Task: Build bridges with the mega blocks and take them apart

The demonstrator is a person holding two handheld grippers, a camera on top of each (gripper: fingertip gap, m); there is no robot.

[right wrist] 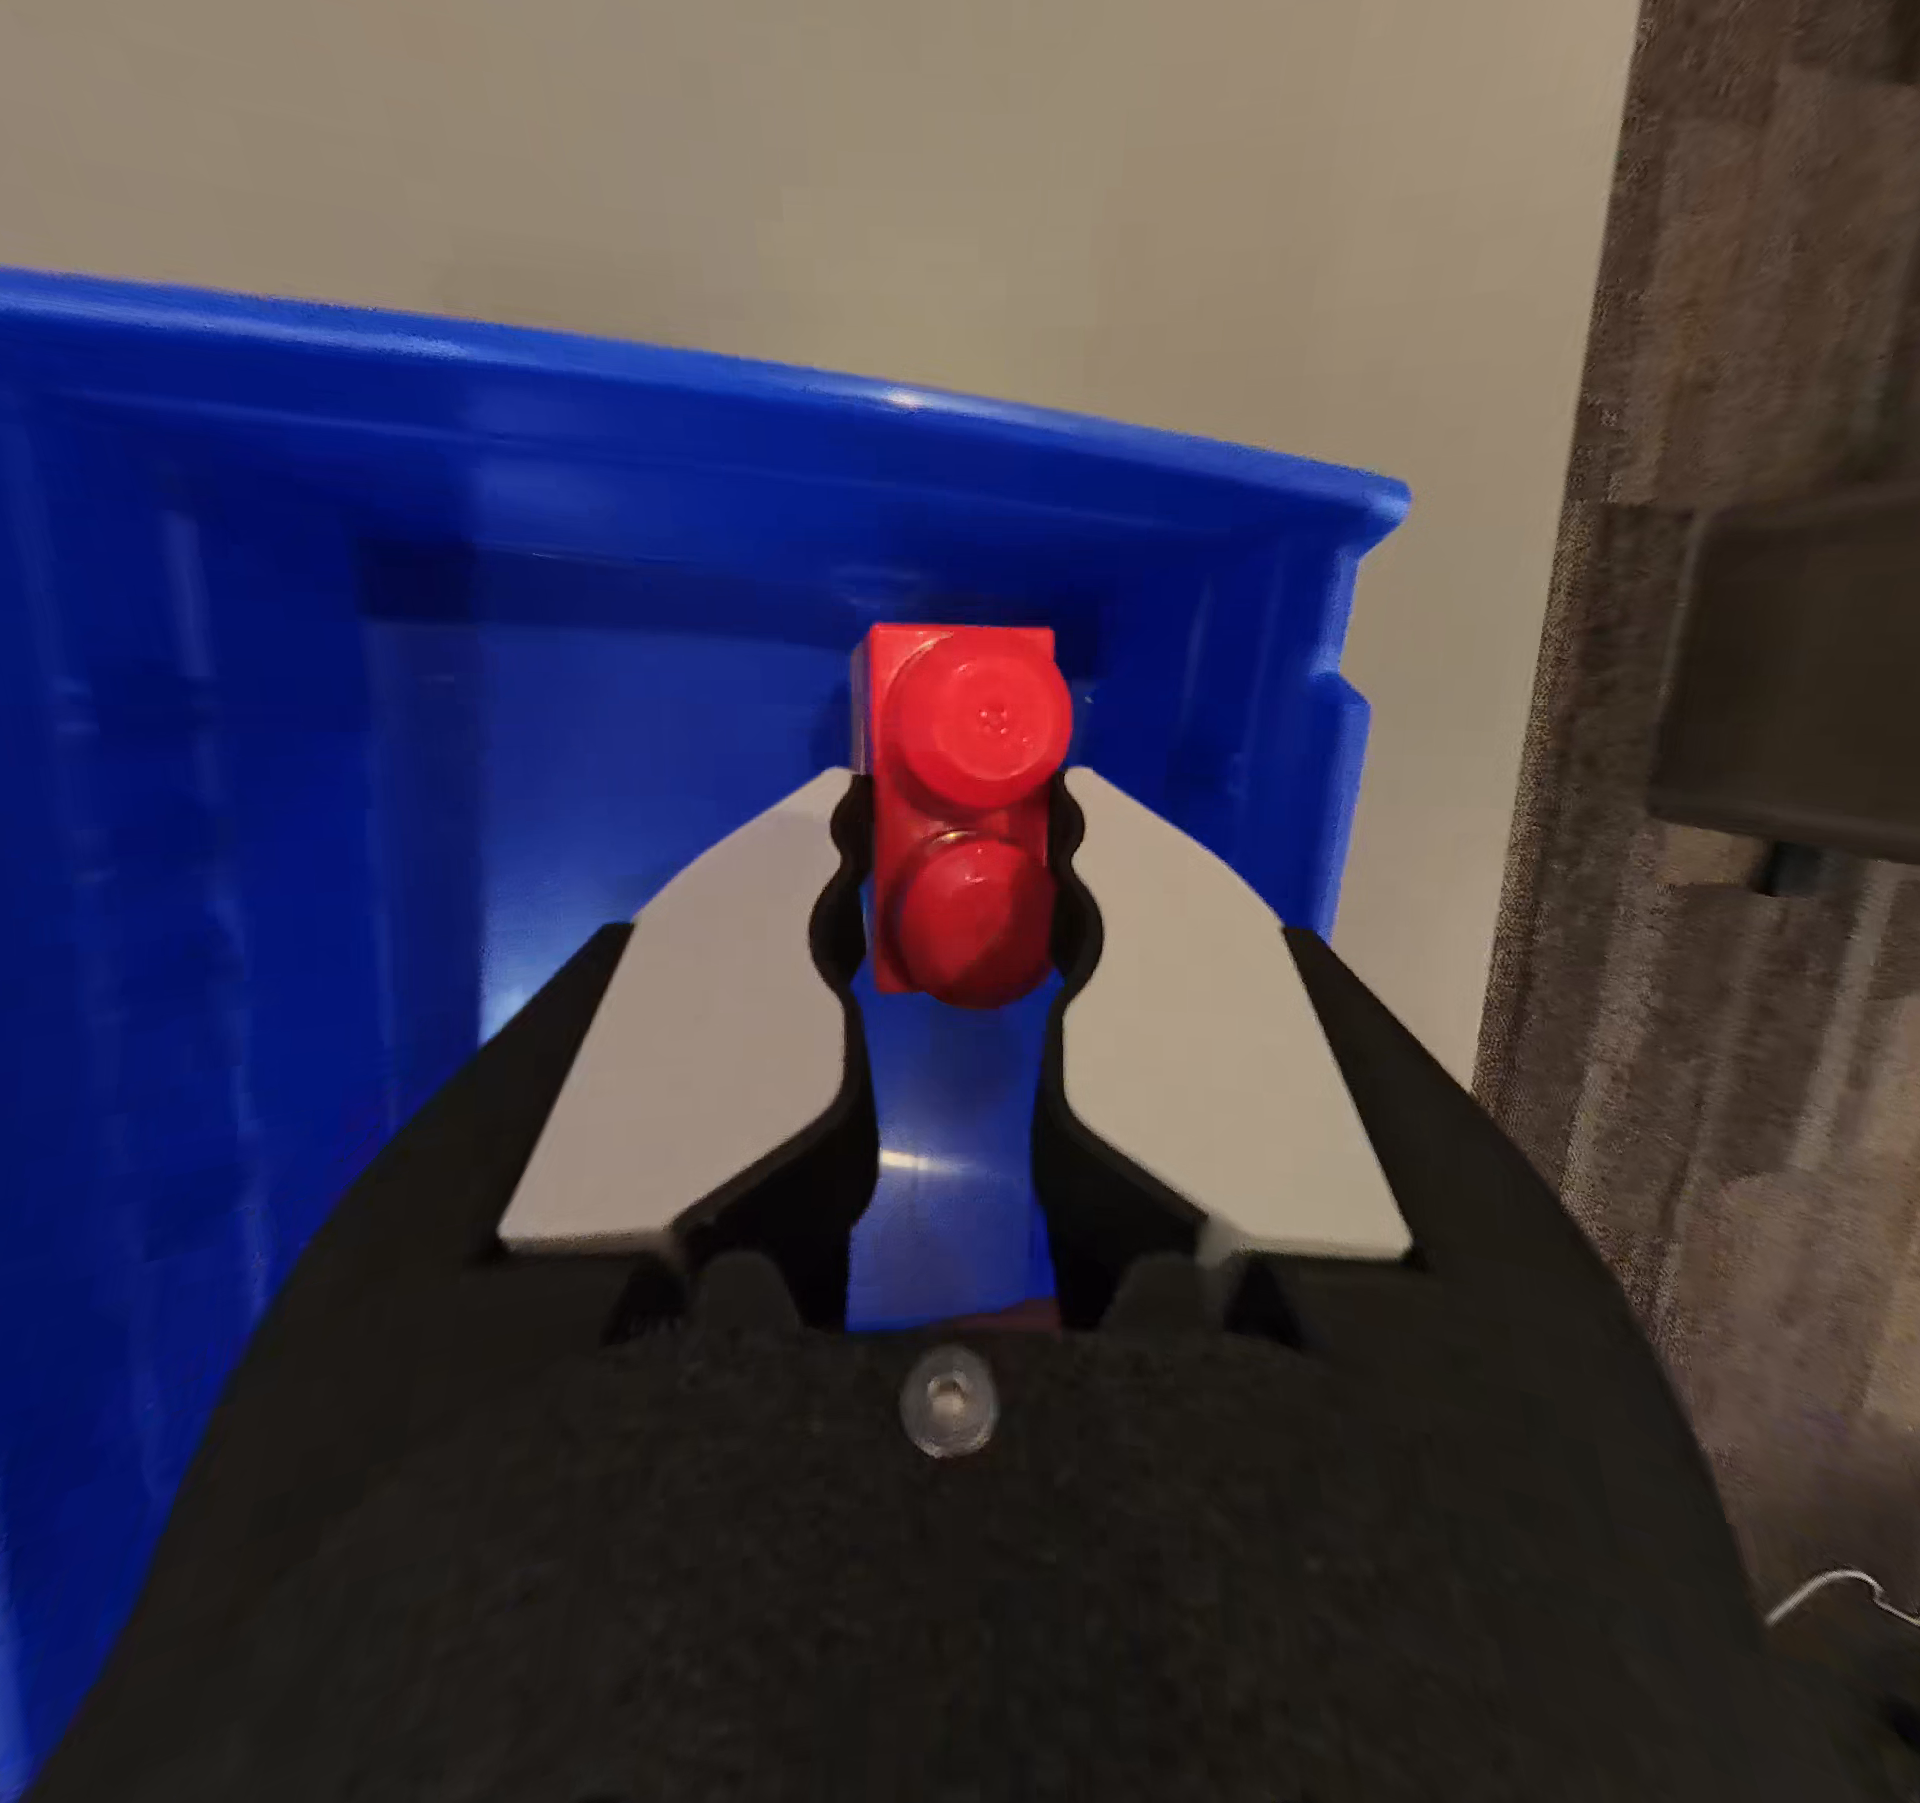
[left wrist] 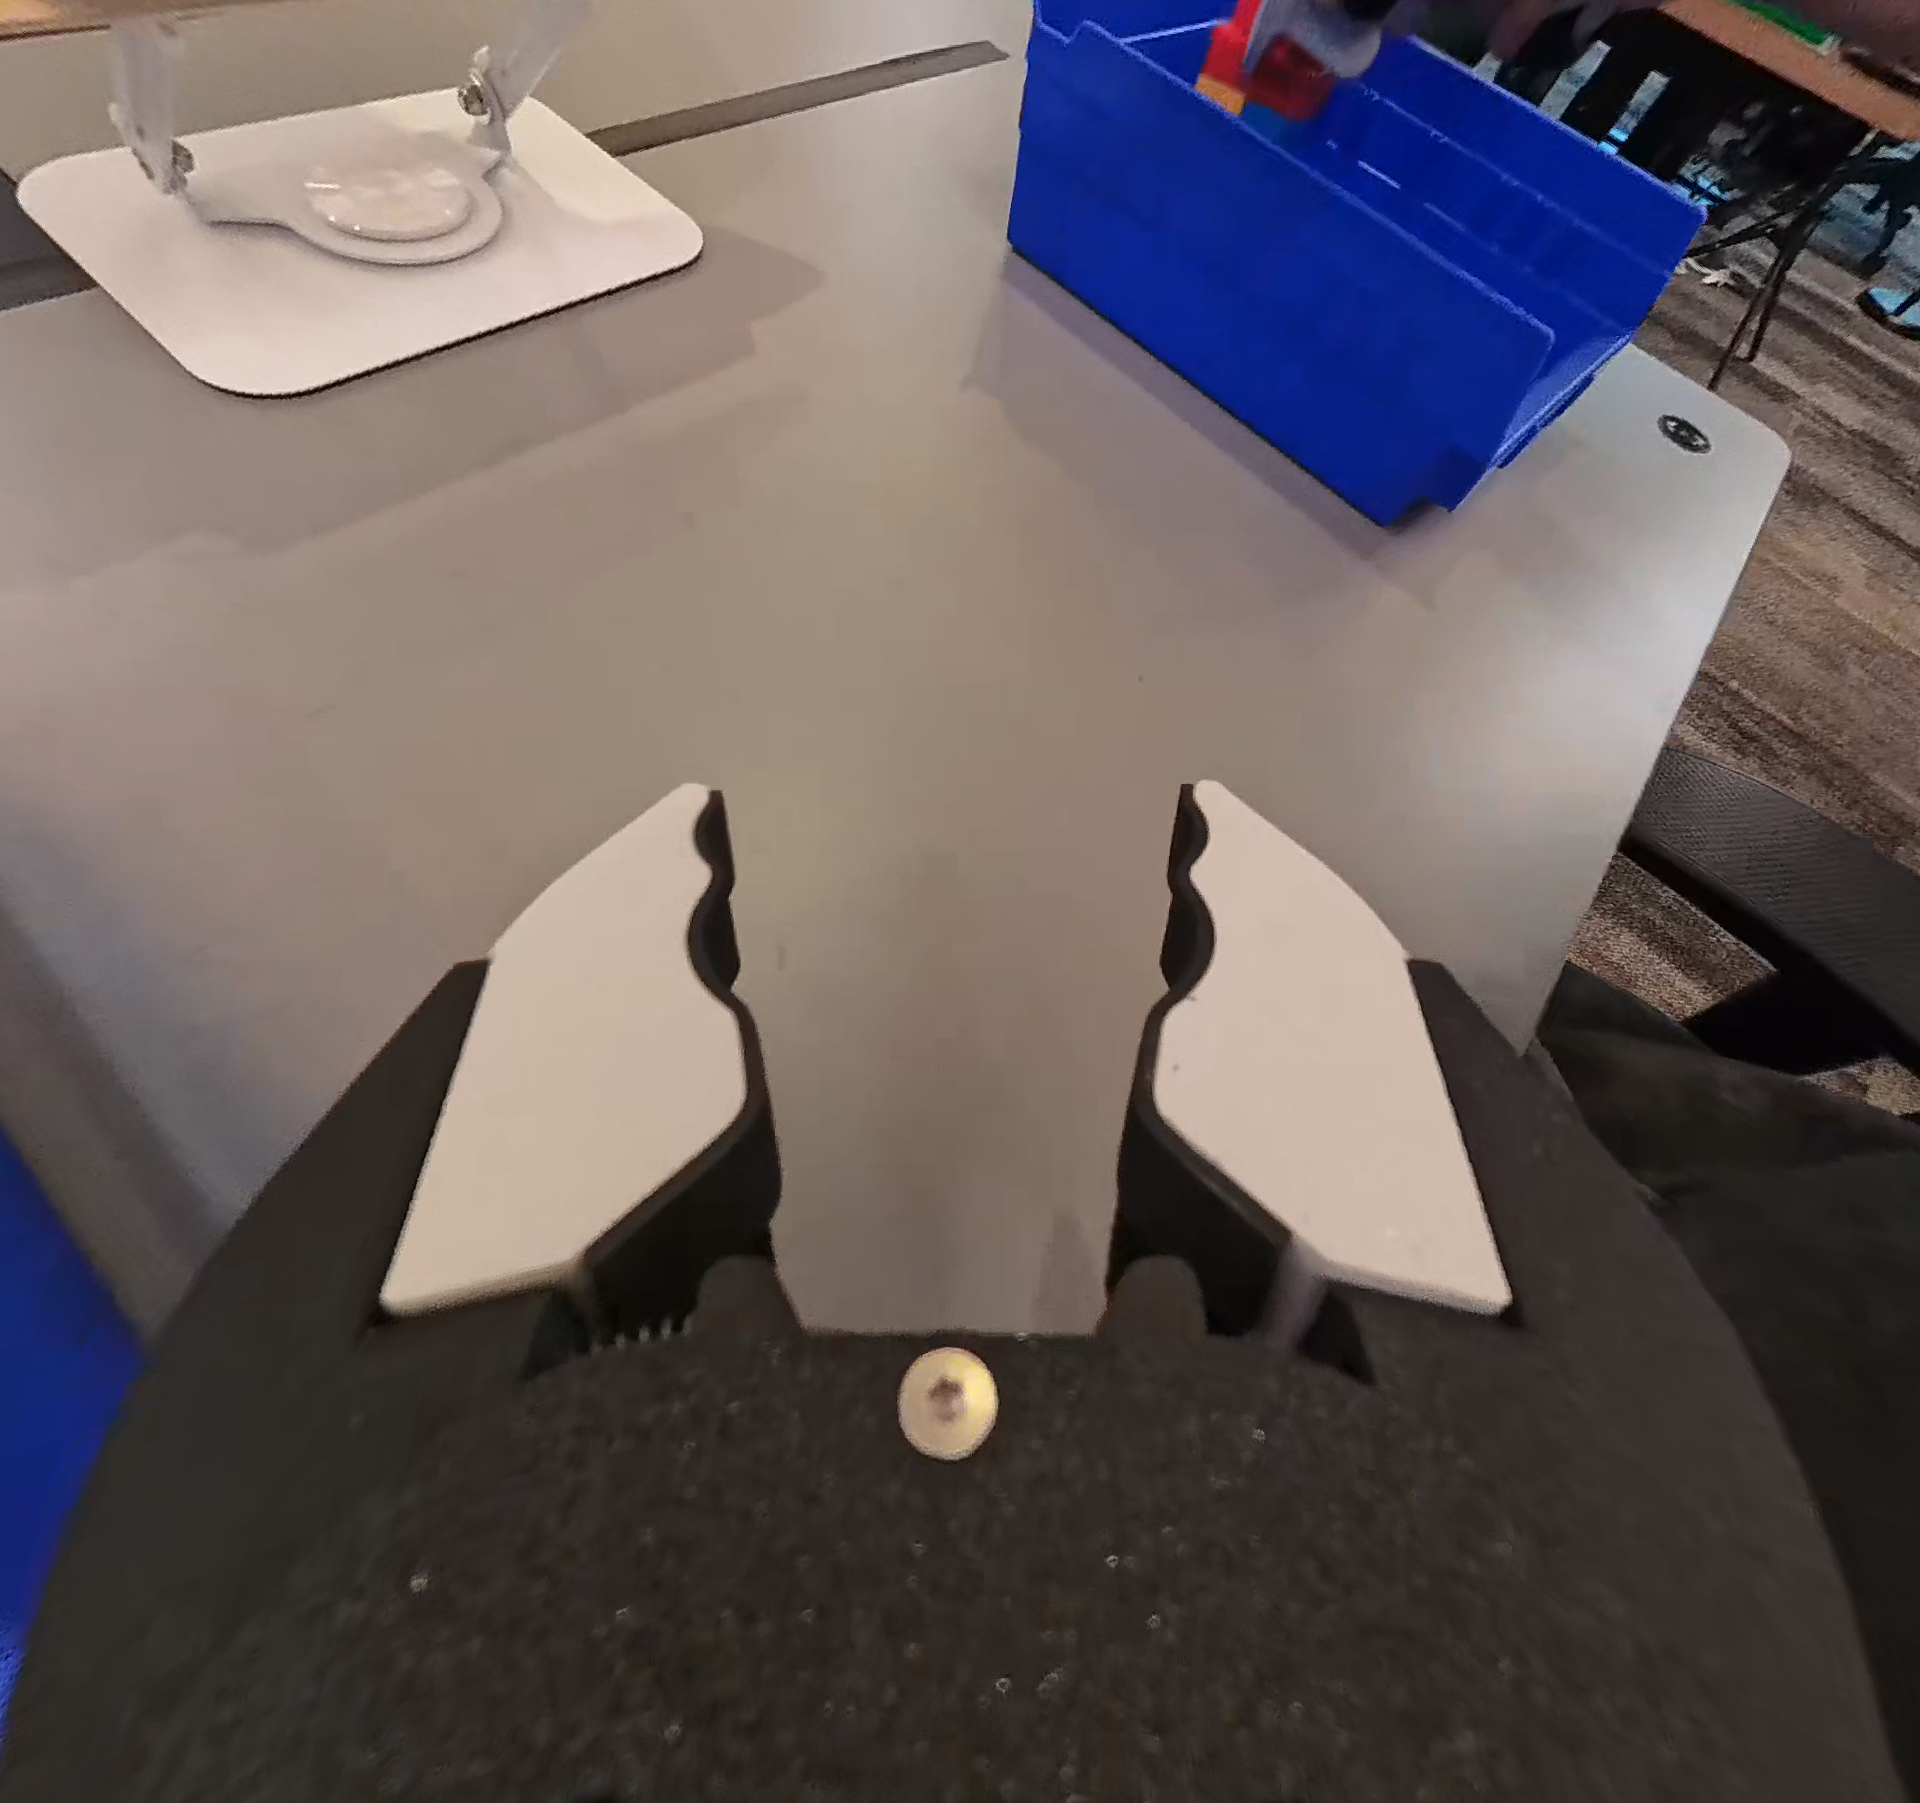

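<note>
Left gripper (left wrist: 951,906): jaws spread, nothing between them, above grey table (left wrist: 883,558) | Right gripper (right wrist: 956,886): clamped on red two-stud block (right wrist: 966,818), inside blue bin (right wrist: 623,527) | Bin: table's far right corner | White stand (left wrist: 353,236): far left
</note>
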